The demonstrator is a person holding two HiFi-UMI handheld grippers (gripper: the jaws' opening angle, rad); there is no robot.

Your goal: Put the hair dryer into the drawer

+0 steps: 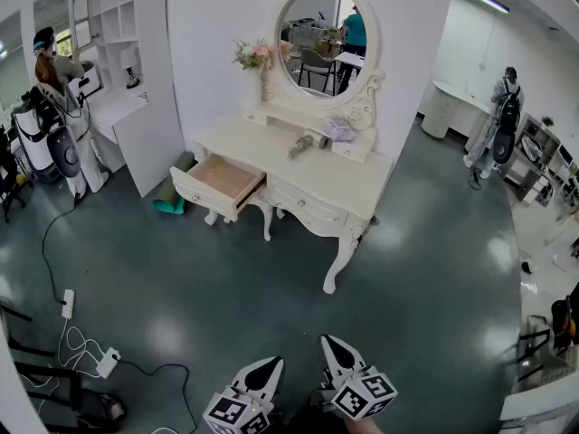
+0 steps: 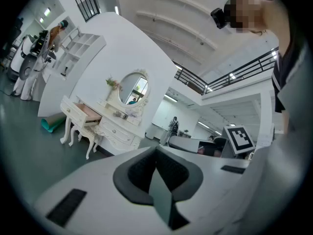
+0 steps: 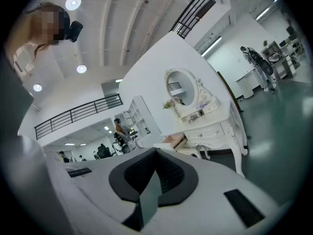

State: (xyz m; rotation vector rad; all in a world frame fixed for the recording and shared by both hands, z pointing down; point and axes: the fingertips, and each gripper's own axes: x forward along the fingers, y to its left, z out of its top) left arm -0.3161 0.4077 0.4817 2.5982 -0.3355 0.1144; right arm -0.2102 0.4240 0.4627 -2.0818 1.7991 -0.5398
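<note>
The hair dryer (image 1: 308,143) lies on top of the white dressing table (image 1: 348,188), below the oval mirror (image 1: 321,39). The table's left drawer (image 1: 222,181) is pulled out and shows a bare wooden bottom. Both grippers are far from the table, low at the bottom edge of the head view. My left gripper (image 1: 267,366) and my right gripper (image 1: 331,344) are both shut with nothing between their jaws. The left gripper view shows the table (image 2: 112,129) and drawer (image 2: 87,112) small and distant. The right gripper view shows the table (image 3: 215,126) and drawer (image 3: 175,141) the same way.
Dark floor stretches between me and the table. Cables and a power strip (image 1: 109,362) lie on the floor at the left. A teal object (image 1: 169,206) sits beside the table, white shelving (image 1: 109,25) stands behind it, and people stand at the far left (image 1: 50,61) and right (image 1: 502,116).
</note>
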